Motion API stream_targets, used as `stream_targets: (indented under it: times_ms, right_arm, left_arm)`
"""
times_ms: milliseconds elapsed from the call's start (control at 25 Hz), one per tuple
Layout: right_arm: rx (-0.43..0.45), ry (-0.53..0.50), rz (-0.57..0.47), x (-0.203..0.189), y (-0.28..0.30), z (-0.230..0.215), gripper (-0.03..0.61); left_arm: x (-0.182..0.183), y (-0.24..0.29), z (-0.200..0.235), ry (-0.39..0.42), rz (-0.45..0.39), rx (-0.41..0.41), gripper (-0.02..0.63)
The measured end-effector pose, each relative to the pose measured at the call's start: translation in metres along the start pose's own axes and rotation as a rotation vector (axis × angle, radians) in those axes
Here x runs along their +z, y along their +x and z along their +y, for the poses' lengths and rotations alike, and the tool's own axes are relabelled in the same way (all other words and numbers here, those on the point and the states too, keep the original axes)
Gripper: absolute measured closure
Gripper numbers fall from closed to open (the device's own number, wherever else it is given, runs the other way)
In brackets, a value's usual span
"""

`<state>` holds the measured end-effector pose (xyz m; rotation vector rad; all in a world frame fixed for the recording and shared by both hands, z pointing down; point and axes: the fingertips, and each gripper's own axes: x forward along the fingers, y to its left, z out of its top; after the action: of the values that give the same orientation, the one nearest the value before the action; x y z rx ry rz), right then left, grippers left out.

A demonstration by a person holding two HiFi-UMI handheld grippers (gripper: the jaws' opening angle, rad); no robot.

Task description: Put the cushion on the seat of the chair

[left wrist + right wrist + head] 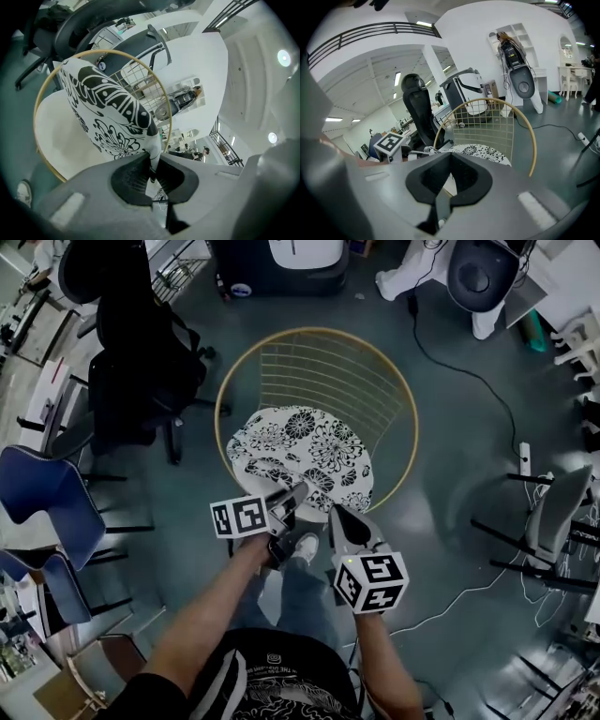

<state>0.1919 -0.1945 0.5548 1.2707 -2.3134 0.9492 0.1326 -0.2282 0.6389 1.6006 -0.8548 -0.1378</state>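
A round cushion (300, 451) with a black-and-white flower print lies in the bowl of a round chair with a gold wire frame (412, 427). My left gripper (298, 491) is shut on the cushion's near edge. In the left gripper view the fabric (108, 108) is pinched between the jaws (152, 161) and rises in front of the gold rim (42, 93). My right gripper (336, 514) is beside it at the same near edge. Its jaws (450, 159) meet, with no fabric showing between them. The cushion (483, 151) and wire back (529, 136) lie just beyond.
A black office chair (141, 362) stands left of the round chair, with blue chairs (47, 493) further left. A black cable (450, 362) runs over the floor behind, towards a white machine base (478, 277). White chairs (562, 512) stand at the right. My shoe (305, 547) is below the grippers.
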Motion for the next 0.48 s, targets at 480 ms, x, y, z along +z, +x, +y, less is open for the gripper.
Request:
stream_targets:
  times_ms: [480]
  right_arm:
    - [-0.039,0.037,0.054,-0.037,0.019,0.017,0.580]
  left_arm:
    - [-0.030,-0.023,0.069,-0.004,0.119,0.089,0.603]
